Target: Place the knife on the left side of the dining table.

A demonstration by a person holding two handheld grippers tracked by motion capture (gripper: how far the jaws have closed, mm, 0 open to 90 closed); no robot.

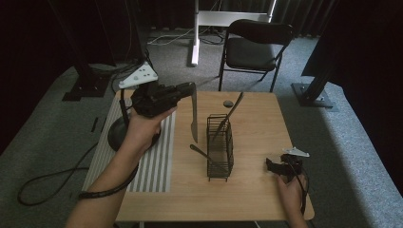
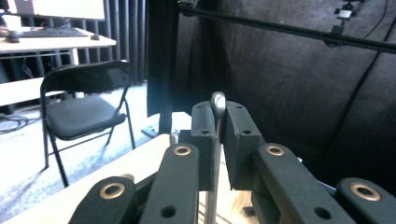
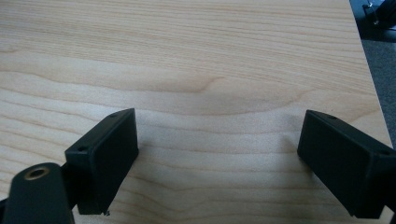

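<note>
Knife (image 1: 194, 115) hangs blade-down, handle hidden in the clamped left hand-held gripper (image 1: 189, 89) (right hand-held gripper (image 3: 217, 154) gapes empty).

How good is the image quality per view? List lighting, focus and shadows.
High view: dim surroundings, the table evenly lit, slightly soft. Left gripper view: near jaws of the left hand-held gripper blurred around the knife, bright window glare top left. Right gripper view: wood grain sharp, soft shadows beside the jaws.

A light wooden tabletop (image 1: 256, 190) stands on grey carpet (image 1: 361, 156) in a dim room hung with dark curtains (image 1: 304, 14). Behind it sits a black folding chair (image 1: 254, 47), with a white stand (image 1: 196, 33) and loose cables (image 1: 166, 39) farther back. Daylight falls on the carpet there.
</note>
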